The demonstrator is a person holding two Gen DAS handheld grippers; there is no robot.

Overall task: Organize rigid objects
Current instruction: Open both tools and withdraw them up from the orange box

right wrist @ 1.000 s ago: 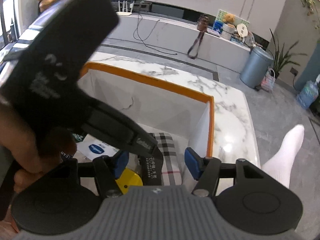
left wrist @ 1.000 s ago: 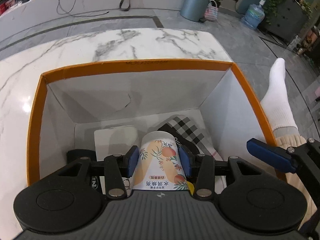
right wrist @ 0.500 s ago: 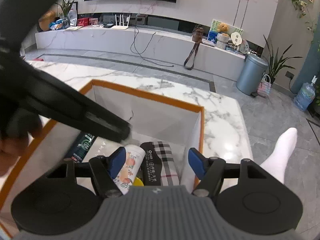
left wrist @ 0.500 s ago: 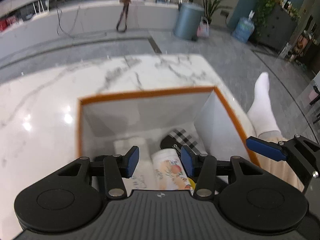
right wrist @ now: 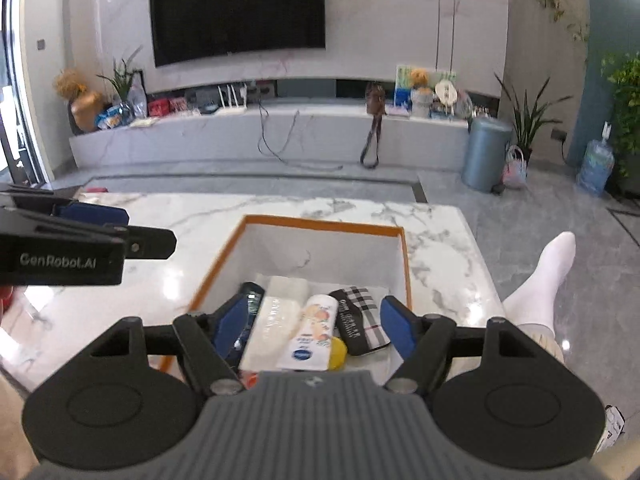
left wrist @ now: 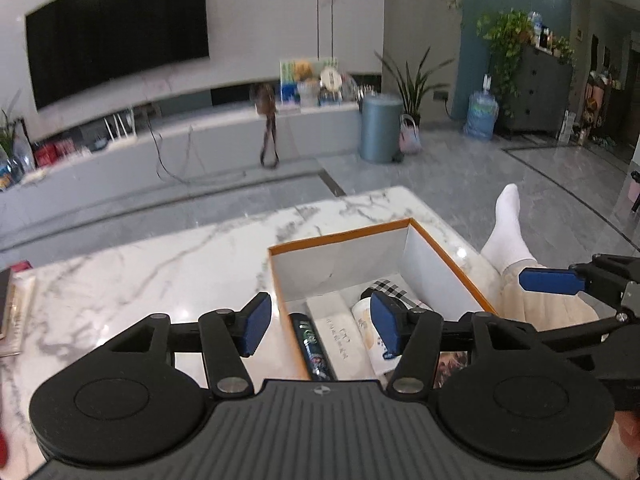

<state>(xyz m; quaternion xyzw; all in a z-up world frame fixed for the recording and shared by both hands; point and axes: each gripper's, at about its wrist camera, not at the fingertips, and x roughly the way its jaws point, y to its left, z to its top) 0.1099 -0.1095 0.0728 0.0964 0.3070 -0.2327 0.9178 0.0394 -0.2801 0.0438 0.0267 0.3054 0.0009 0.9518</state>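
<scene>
Box packed: tube, black bottle, plaid case inside.
I see both claws, left gripper and right gripper, spread empty; leftover items remain on the marble table.

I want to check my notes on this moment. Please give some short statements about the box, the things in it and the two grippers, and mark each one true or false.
1. The left gripper is shut on the peach-print bottle. False: it is open and holds nothing.
2. The peach-print bottle lies inside the orange-rimmed box. True.
3. The checked pouch lies on the marble table outside the box. False: it is in the box, beside the bottle.
4. The right gripper is open and empty. True.
5. A dark tube lies in the box, along its left wall. True.
</scene>
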